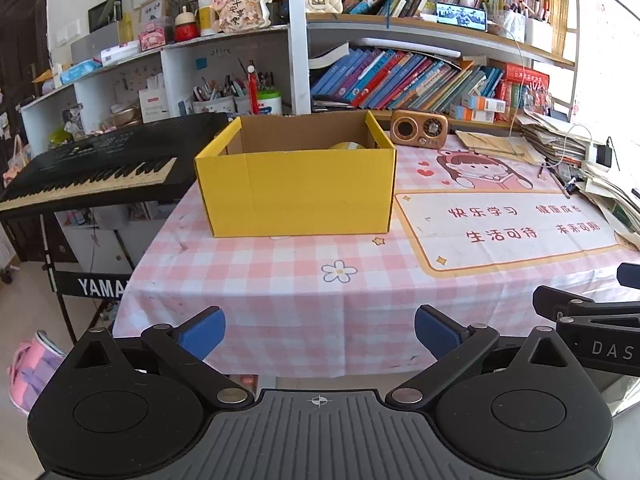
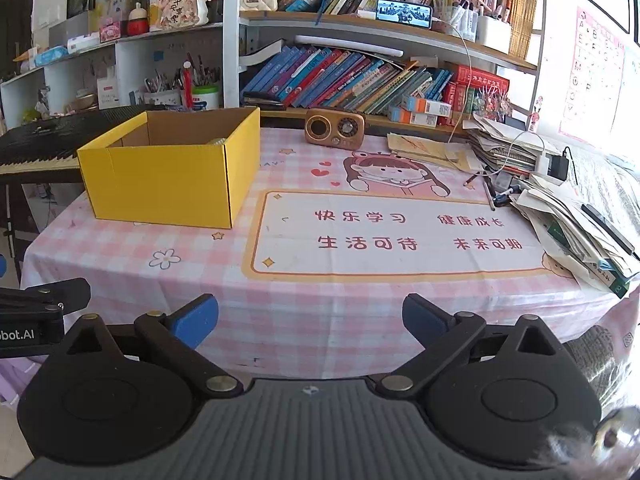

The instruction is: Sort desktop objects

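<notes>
Left gripper (image 1: pixel 320 332) and right gripper (image 2: pixel 310 320): jaws wide, nothing between them, both hanging over the near edge of the checked tablecloth (image 2: pixel 280 320). Yellow cardboard box (image 1: pixel 296 184): open-topped at far left for collecting; I think a tape roll (image 1: pixel 347 145) lies inside.

Both wrist cameras are looking forward and slightly down along their tongs from the table's (image 1: pixel 280 304) near edge, left view facing the box (image 1: pixel 296 192) nearer, right one further right; both are sharing box, table and bookshelf (image 2: pixel 360 76).
</notes>
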Action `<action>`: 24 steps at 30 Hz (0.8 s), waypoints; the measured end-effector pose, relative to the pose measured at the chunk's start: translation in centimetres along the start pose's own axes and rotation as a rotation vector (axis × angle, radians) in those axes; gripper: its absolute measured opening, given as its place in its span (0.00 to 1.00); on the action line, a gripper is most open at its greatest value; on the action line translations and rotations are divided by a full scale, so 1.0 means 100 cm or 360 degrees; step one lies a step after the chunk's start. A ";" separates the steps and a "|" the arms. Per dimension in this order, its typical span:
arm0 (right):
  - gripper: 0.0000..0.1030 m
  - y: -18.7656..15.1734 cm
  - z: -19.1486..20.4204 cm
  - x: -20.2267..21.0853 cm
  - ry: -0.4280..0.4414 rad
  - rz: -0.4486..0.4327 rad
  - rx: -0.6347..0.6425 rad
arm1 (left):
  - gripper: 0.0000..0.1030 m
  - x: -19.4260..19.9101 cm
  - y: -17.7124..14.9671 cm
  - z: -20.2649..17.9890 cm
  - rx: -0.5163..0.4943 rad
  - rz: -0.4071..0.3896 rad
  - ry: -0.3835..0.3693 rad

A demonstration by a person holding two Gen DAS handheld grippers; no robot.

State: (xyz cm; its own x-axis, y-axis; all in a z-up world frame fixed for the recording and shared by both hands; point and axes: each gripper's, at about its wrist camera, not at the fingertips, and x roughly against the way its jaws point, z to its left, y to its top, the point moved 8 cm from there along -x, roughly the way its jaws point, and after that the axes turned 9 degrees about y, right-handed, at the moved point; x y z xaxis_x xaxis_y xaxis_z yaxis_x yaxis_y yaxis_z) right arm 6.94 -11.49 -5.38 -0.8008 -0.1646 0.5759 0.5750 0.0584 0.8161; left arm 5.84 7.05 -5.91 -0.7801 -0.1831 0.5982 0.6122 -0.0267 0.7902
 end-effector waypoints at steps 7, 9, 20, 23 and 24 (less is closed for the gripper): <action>0.98 -0.003 0.000 -0.001 -0.0007 0.0017 -0.0009 | 1.00 -0.002 -0.003 0.000 -0.0001 0.0024 -0.0010; 0.98 -0.003 0.000 -0.001 -0.0008 0.0016 -0.0009 | 1.00 -0.003 -0.003 0.000 -0.0002 0.0028 -0.0013; 0.98 -0.002 0.002 -0.002 -0.0003 0.0021 -0.0007 | 1.00 -0.004 -0.004 0.000 0.0010 0.0040 -0.0034; 0.98 -0.001 0.002 -0.002 -0.0003 0.0022 -0.0008 | 1.00 -0.004 -0.003 -0.001 0.0006 0.0041 -0.0040; 0.98 -0.002 0.003 -0.003 -0.0003 0.0024 -0.0008 | 1.00 -0.004 -0.004 -0.001 0.0005 0.0044 -0.0042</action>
State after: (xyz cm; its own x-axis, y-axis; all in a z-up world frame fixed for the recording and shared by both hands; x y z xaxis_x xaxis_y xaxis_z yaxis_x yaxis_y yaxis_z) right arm 7.02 -11.20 -5.65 -0.7924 -0.1618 0.5881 0.5877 0.0557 0.8072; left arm 5.97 7.04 -6.47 -0.7662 -0.1579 0.6229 0.6331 -0.0190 0.7739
